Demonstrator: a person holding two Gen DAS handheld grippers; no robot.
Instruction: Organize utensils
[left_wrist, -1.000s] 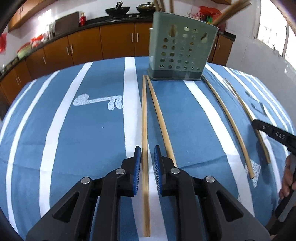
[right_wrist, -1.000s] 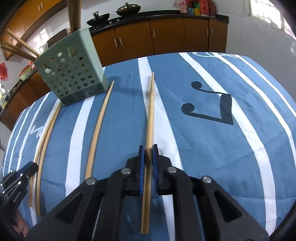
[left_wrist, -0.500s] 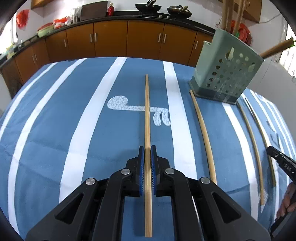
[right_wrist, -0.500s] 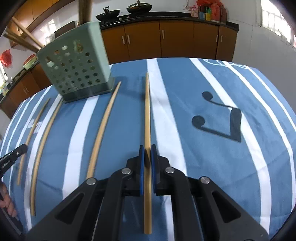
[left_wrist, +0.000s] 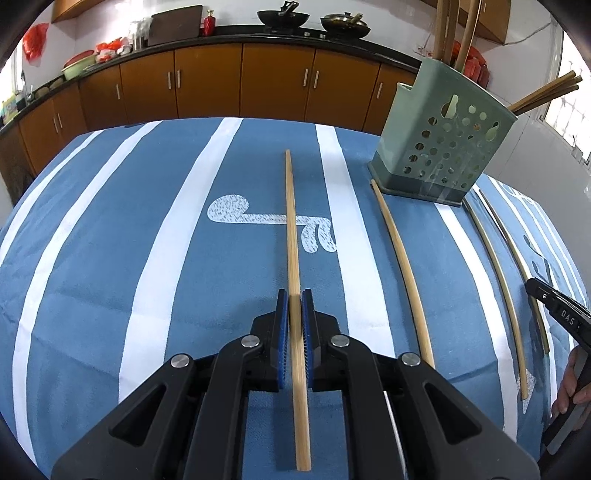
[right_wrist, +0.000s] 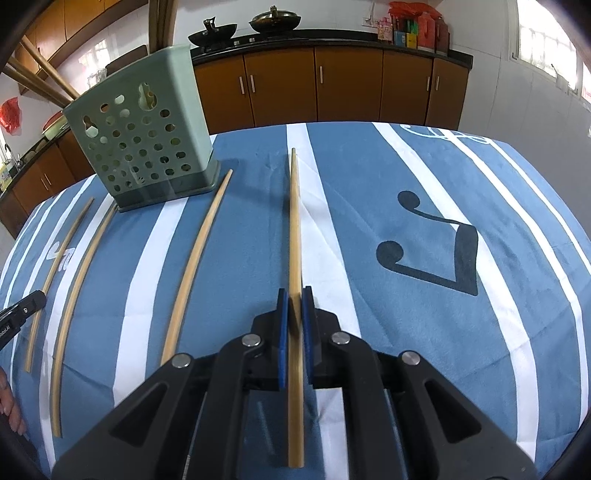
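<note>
Chopstick (left_wrist: 291, 236): long, pale, seemingly bamboo.

a table is seen covered by a blue cloth (left_wrist: 110, 258) with white stripes and printed music notes. a green perforated holder (left_wrist: 443, 147) is stood on it at the upper right of the left wrist view — three loose chopsticks (left_wrist: 402, 273) are laid on the cloth at the right, well apart from one another.

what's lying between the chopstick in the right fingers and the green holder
One loose chopstick on the cloth, seen in the right wrist view, between the held chopstick and the holder.
</note>
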